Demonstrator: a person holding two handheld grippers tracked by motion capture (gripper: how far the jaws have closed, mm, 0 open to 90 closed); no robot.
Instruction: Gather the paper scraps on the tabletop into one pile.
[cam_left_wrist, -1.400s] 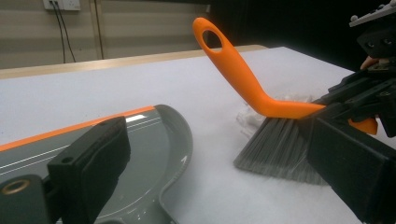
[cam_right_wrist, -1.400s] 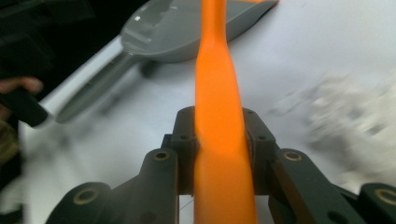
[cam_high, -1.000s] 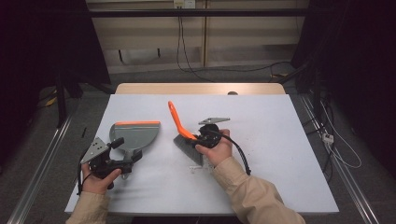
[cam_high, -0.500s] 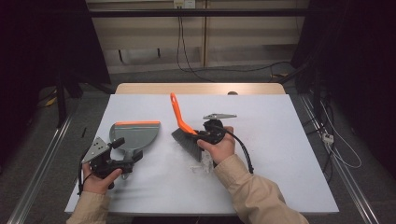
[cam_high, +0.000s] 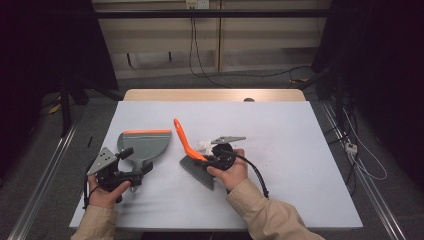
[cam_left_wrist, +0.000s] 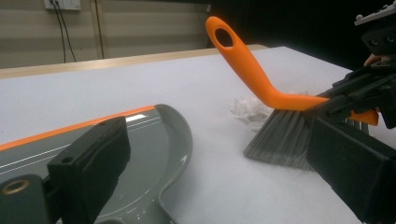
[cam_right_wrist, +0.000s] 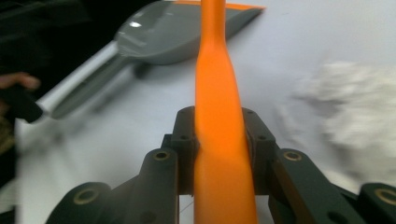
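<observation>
A hand brush (cam_high: 187, 147) with an orange handle and grey bristles (cam_high: 197, 171) leans on the white table, and my right gripper (cam_high: 211, 160) is shut on its handle. In the right gripper view the jaws of the right gripper (cam_right_wrist: 219, 140) press both sides of the orange handle (cam_right_wrist: 218, 84). Crumpled white paper (cam_high: 204, 146) lies just behind the bristles. A grey dustpan (cam_high: 145, 145) with an orange lip lies flat to the left. My left gripper (cam_high: 136, 170) sits at the dustpan's handle end. In the left gripper view its jaws stand wide apart over the pan (cam_left_wrist: 140, 140).
The wooden far edge of the table (cam_high: 215, 95) runs behind the white top (cam_high: 300, 150). Cables hang and trail on the floor beyond it. Metal rails (cam_high: 45, 175) run along both sides of the table, with dark surroundings past them.
The right hand has moved left and slightly toward the person, carrying the brush. The brush's handle tip now points farther left. The left hand and dustpan have stayed put.
</observation>
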